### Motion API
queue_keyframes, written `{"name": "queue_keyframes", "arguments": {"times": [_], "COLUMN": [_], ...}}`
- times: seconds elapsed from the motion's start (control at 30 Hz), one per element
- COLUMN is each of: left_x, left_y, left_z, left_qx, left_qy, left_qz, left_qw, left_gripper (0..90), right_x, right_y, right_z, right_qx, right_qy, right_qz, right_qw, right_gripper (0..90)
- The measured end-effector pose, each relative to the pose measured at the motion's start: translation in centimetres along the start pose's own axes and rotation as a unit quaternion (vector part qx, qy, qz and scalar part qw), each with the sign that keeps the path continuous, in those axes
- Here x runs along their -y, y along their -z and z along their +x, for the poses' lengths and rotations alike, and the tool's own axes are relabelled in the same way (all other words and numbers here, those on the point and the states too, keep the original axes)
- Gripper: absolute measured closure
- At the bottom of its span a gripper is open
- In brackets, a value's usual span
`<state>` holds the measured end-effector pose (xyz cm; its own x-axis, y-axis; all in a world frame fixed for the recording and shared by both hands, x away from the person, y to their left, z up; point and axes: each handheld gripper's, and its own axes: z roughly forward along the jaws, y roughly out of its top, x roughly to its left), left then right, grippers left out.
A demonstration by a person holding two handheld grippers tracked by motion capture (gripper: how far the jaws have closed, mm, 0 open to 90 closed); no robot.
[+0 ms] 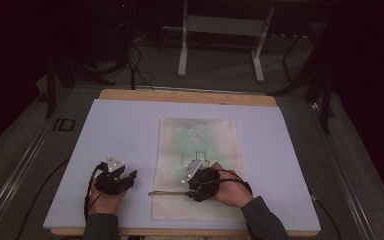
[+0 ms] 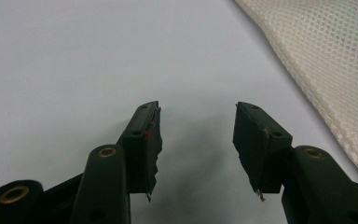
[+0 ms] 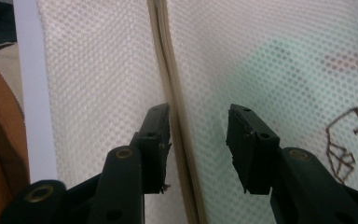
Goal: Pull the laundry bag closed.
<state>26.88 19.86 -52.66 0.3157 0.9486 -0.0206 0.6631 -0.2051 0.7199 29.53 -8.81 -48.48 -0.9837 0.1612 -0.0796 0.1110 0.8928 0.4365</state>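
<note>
On the pale mat [image 1: 125, 125] a white mesh bag [image 1: 200, 145] lies flat, long side running away from the person, something green showing through the net. Near edge of bag sits close to the mat's front edge; wide bare mat to its left, narrower strip to its right. A zipper seam [image 3: 175, 116] crosses the bag near its front end.

Right gripper [image 3: 198, 135] is over the bag's near part, hand coming in from the right, jaws pointing left along the bag. Jaws part open, straddling the seam; it runs just beside the left jaw, pads not pressing it, nothing held.

Left gripper [image 2: 196, 126] rests on bare mat left of the bag, hand under it from the front edge. Jaws wide apart, nothing between them, bag edge [image 2: 317, 70] off to its right, not touching
</note>
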Motion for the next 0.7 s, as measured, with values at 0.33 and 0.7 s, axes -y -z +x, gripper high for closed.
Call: {"name": "queue_keyframes", "arguments": {"times": [0.33,0.7], "left_x": [0.0,0.0], "left_y": [0.0,0.0], "left_z": [0.0,0.0], "left_qx": [0.001,0.002], "left_qy": [0.0,0.0], "left_qz": [0.0,0.0], "left_qw": [1.0,1.0], "left_gripper": [50.6,50.6], "right_x": [-1.4,-2.9], "right_y": [-0.9,-1.8], "right_z": [0.2,0.6], "right_qx": [-0.013,-0.025], "right_qy": [0.006,0.02], "right_qz": [-0.003,-0.012], "right_qw": [0.9999,0.9994], "right_gripper": [59.8,64.5]}}
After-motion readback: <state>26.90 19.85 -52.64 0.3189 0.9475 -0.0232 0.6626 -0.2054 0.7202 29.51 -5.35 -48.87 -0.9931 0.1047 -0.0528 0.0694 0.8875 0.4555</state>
